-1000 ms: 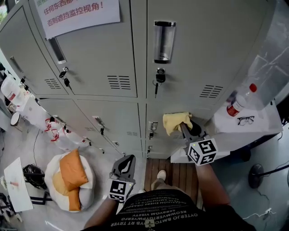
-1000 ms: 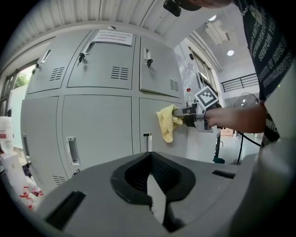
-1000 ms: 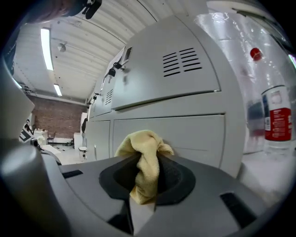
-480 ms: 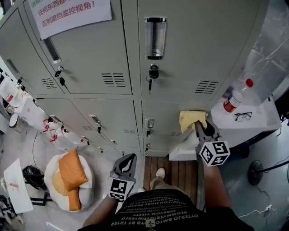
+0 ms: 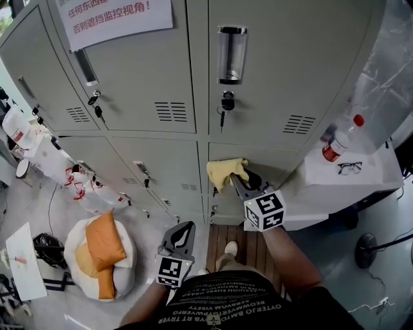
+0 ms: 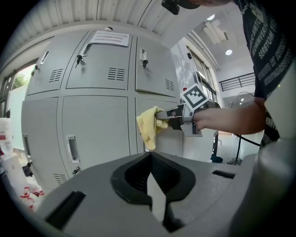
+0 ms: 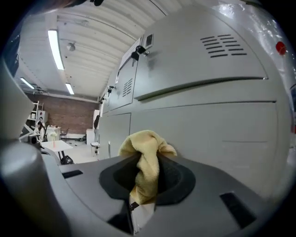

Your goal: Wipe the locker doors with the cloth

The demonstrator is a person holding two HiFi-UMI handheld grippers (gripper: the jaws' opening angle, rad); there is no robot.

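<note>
Right gripper is clamped on the cloth; in its own view the yellow fabric is wedged down between the jaws and bunches out over the tips. Left gripper hangs low by my operator's torso, jaws together with nothing in them, well apart from the lockers and over the floor near a shoe on the wooden boards. Cloth looks like soft yellow terry, crumpled into a wad with one corner drooping; it sits at the upper left corner of the lower right door, just under the horizontal seam and just beside the vertical seam, and seems to touch the metal. Open room: bare grey door face runs right from the cloth to the white ledge, whose edge is close to the right gripper's side. On that ledge stand a clear bottle with red cap and red label, contents I cannot tell, and a pair of glasses. All locker doors in view are closed, so nothing inside shows. Higher up, a clear holder is fixed on the upper right door, with a key hanging in the lock below it. A paper notice with red print is on the upper left door. Far left on the floor: an orange cushion on a white beanbag, and plastic bags against the lower lockers.
</note>
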